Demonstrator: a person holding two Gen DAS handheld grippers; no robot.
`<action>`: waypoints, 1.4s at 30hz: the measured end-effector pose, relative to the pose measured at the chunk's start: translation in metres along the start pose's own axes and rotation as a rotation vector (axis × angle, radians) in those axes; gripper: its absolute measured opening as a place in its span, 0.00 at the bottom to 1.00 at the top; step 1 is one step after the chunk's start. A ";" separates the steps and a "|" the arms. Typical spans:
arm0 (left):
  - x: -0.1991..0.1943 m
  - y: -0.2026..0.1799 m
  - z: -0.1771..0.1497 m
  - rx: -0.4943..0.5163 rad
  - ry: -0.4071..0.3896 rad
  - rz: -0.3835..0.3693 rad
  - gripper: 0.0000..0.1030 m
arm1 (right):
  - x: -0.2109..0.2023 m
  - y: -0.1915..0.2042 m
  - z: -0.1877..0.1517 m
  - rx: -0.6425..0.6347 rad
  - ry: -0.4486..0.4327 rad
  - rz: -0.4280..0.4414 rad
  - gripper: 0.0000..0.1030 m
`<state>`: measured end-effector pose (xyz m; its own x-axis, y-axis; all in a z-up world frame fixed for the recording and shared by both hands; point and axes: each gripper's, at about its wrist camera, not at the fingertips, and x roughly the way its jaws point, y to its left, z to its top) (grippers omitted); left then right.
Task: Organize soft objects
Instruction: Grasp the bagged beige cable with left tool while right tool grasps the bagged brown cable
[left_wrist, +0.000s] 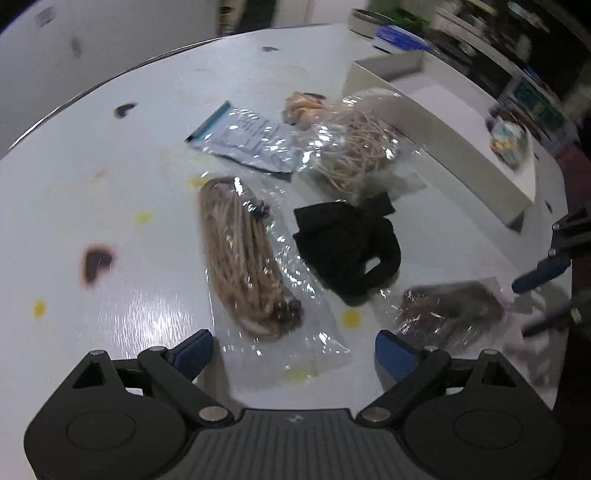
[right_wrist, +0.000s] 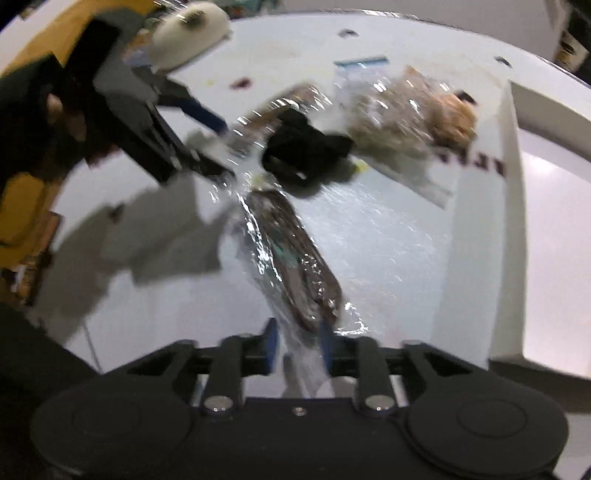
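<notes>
White table (left_wrist: 110, 206) carries most items loose beside the white box (left_wrist: 461, 147), so sorting looks barely begun: a bagged tan cord bundle (left_wrist: 240, 254), a black fabric piece (left_wrist: 343, 243), a pale string bag (left_wrist: 358, 147). The right gripper (right_wrist: 298, 343) pinches a crinkly clear bag of dark cords (right_wrist: 295, 258); the left gripper (left_wrist: 293, 350) hovers wide, empty

Box wall (right_wrist: 476, 162): dark red letters are showing, blurred and cut off, not readable.
Flat zip bag (left_wrist: 251, 142): faint print is showing, too small to read.
Other surfaces: nothing legible.
</notes>
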<state>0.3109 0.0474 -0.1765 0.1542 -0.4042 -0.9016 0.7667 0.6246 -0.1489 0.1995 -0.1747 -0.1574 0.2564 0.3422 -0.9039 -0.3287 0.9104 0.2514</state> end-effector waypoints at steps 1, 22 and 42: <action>-0.001 -0.002 -0.003 -0.024 -0.003 0.004 0.91 | -0.001 0.003 0.004 -0.010 -0.020 0.010 0.55; 0.025 -0.003 0.043 -0.104 0.079 0.221 0.91 | 0.060 0.030 0.045 -0.279 0.068 0.011 0.68; 0.032 0.000 0.073 -0.060 0.074 0.214 0.45 | 0.035 0.016 0.021 -0.102 0.004 -0.073 0.31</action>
<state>0.3617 -0.0145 -0.1757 0.2619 -0.2095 -0.9421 0.6823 0.7306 0.0272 0.2221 -0.1430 -0.1778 0.2792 0.2747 -0.9201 -0.4006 0.9042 0.1484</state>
